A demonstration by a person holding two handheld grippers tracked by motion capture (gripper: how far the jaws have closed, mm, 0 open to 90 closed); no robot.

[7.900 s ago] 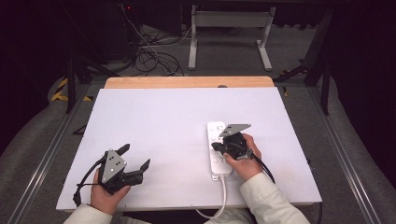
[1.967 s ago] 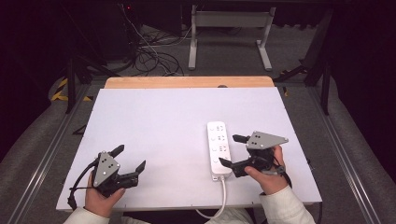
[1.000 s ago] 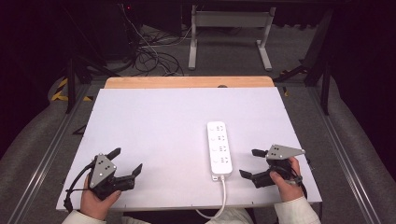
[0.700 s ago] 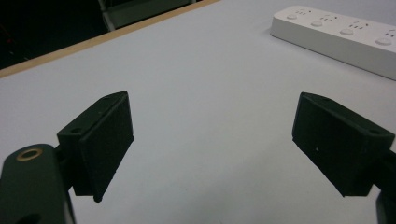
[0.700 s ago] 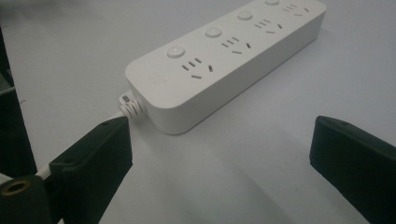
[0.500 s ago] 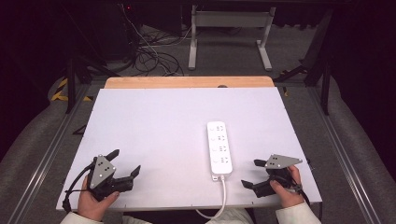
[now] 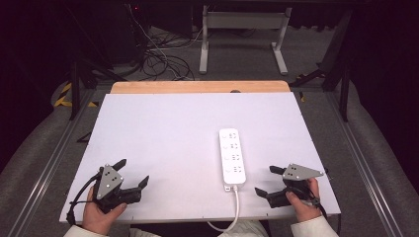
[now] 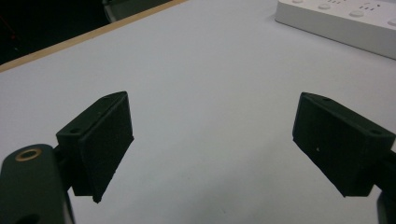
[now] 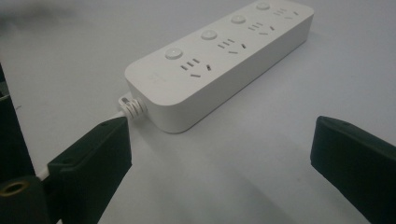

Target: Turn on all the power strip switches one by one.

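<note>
Lettering cannot be read on the white four-socket plastic power strip (image 7: 232,157), which lies flat right of centre on the white-topped bench (image 7: 163,133), its cord (image 7: 230,212) trailing over the near edge. Grey floor and tangled cables (image 7: 163,57) lie beyond. The left gripper (image 7: 132,174) and right gripper (image 7: 267,181) rest near the bench's front corners, jaws apart, holding nothing.

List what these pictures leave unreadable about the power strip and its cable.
- Power strip in the left gripper view: cut off by the top right edge.
- Its cable in the high view: drops past the table edge, so the plug end is hidden.
- Socket markings, high view: too small to read.
</note>
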